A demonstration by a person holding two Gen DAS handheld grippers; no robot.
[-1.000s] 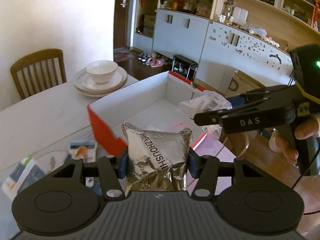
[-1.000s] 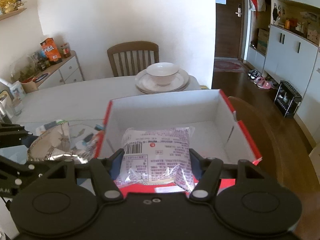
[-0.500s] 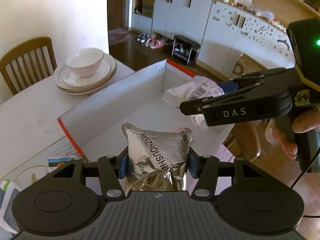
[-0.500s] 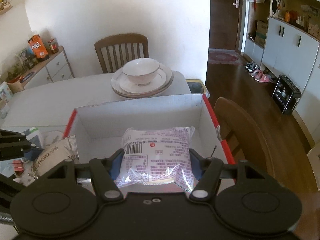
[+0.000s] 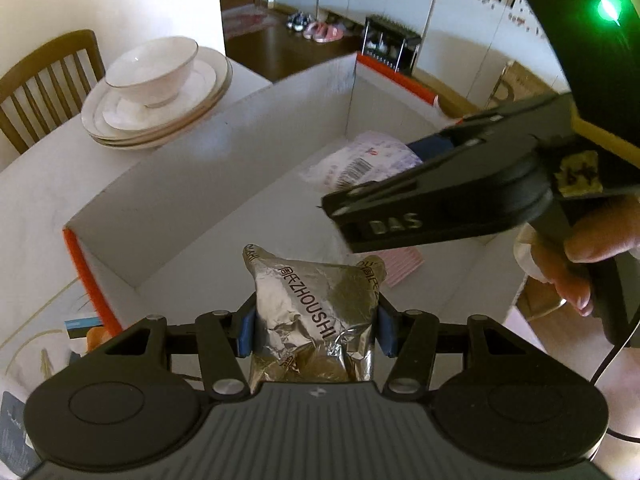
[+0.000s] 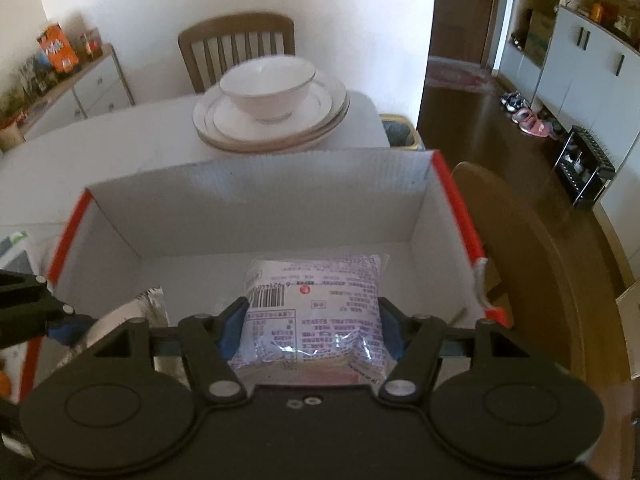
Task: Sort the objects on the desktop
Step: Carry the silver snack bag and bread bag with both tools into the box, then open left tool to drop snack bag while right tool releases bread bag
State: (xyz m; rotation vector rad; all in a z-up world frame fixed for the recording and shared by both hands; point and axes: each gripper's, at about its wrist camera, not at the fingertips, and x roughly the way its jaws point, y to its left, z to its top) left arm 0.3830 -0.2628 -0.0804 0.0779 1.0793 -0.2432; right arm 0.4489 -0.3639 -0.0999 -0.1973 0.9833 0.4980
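Table's box [image 6: 256, 184] sits under me, both grippers pinching 1 packet each [image 5: 316, 304] [image 6: 316, 312], so lower fully before letting go.

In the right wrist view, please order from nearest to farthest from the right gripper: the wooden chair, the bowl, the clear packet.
1. Clear packet, clamped in the right gripper.
2. Bowl, on plates behind the box.
3. Wooden chair, at the wall.
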